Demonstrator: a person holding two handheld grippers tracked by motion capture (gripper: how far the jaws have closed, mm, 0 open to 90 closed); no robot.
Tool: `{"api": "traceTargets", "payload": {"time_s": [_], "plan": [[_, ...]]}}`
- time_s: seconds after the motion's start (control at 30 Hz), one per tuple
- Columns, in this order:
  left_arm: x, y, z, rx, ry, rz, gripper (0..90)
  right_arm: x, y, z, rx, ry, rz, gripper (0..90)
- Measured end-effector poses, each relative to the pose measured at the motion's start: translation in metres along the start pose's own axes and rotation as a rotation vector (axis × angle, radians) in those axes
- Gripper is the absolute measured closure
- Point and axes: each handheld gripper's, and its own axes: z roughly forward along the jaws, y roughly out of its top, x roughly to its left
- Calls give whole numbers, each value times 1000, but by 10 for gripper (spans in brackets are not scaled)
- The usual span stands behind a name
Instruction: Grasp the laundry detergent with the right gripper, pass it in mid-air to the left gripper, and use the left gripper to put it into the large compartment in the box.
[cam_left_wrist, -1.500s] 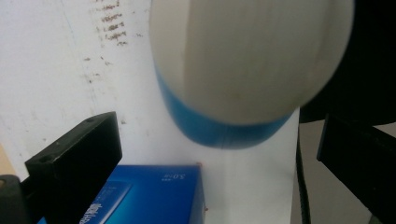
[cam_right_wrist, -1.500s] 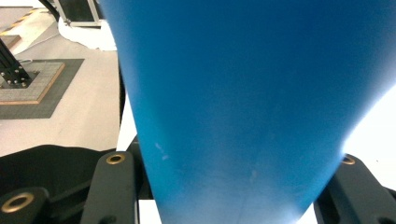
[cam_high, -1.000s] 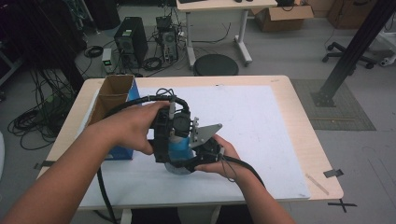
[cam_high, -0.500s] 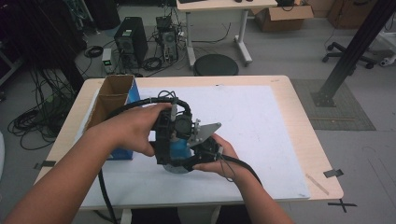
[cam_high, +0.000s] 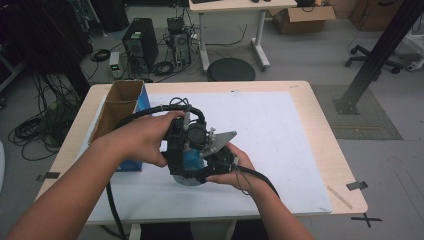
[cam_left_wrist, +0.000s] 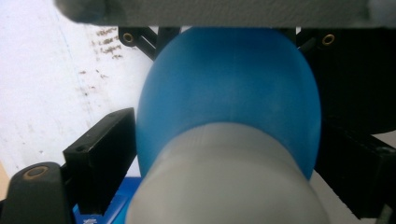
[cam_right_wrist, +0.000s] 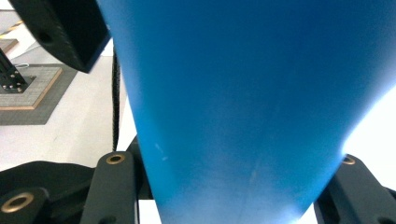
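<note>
While the blue bottle (cam_high: 191, 156) stands between both hands just right of the cardboard box (cam_high: 120, 107), long axis running toward the left gripper (cam_left_wrist: 224, 144), both sets of jaws pinch it, with the right gripper (cam_right_wrist: 224, 186) clamped across its body from the opposite side.

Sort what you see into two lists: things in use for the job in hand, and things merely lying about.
In use: blue object, grey cap, left gripper, right gripper.

Lying about: cardboard box, white sheet, round stool, computer tower.
</note>
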Motion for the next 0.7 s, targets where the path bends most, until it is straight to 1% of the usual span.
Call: {"api": "traceTargets", "payload": {"time_s": [0.03, 0.13, 0.2, 0.23, 0.3, 0.33, 0.47, 0.6, 0.7], "plan": [[0, 0, 0, -2, 3, -4, 127, 0, 0, 0, 0, 0, 0, 449], [0, 0, -2, -6, 6, 2, 168, 0, 0, 0, 3, -3, 3, 449], [0, 0, -2, -12, 6, 6, 176, 0, 0, 0, 2, -1, 6, 449], [-1, 1, -3, -5, 8, 8, 183, 0, 0, 0, 3, -2, 4, 450], [-1, 1, -2, -8, 7, 5, 189, 0, 0, -1, 0, -3, -2, 449], [-1, 2, -3, -4, 7, 11, 196, 0, 0, -1, 0, -5, -4, 449], [-2, 2, -3, -7, 6, 9, 221, 0, 0, -2, -2, -4, 0, 449], [-2, 3, -4, -11, 11, 16, 241, -1, 0, -2, -2, -6, -2, 449], [-2, 4, -4, 3, 4, 18, 260, 0, 0, -2, -1, -6, -2, 449]]}}
